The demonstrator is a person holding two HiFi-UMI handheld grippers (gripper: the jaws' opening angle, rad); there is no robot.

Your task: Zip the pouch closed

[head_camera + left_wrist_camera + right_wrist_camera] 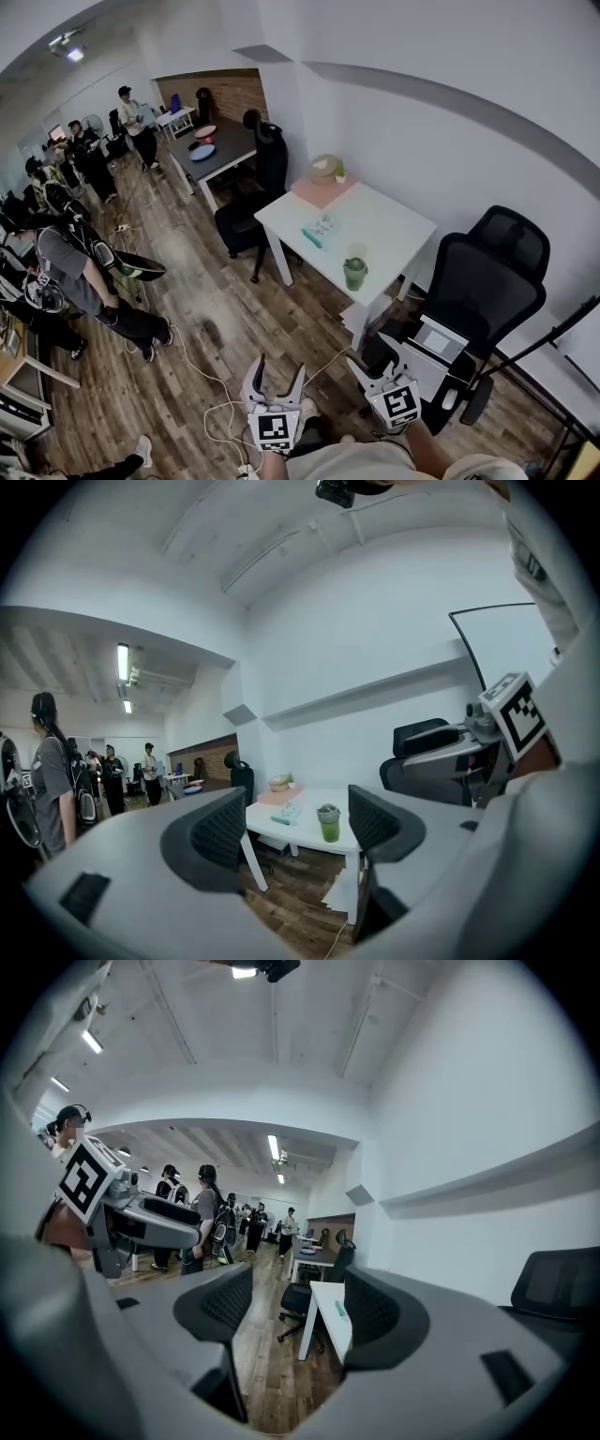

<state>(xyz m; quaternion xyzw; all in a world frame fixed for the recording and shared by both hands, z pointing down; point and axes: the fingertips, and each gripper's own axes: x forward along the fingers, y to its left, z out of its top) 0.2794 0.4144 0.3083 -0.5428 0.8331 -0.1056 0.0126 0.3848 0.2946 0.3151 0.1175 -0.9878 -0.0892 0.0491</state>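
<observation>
bright, even light from long white ceiling tube lamps [123,662]; soft shadows; heavy fisheye bending, black corners; left hand-held gripper [295,827] soft-focus.

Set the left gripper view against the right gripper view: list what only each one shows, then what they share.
Only the left gripper view: the green cup and the pink mat on the white table, plus the right gripper at its right side. Only the right gripper view: the left gripper at its left side. Both: the white table with the teal pouch lying on it, people standing far back in the room, and that view's own jaws open with nothing between them.
</observation>
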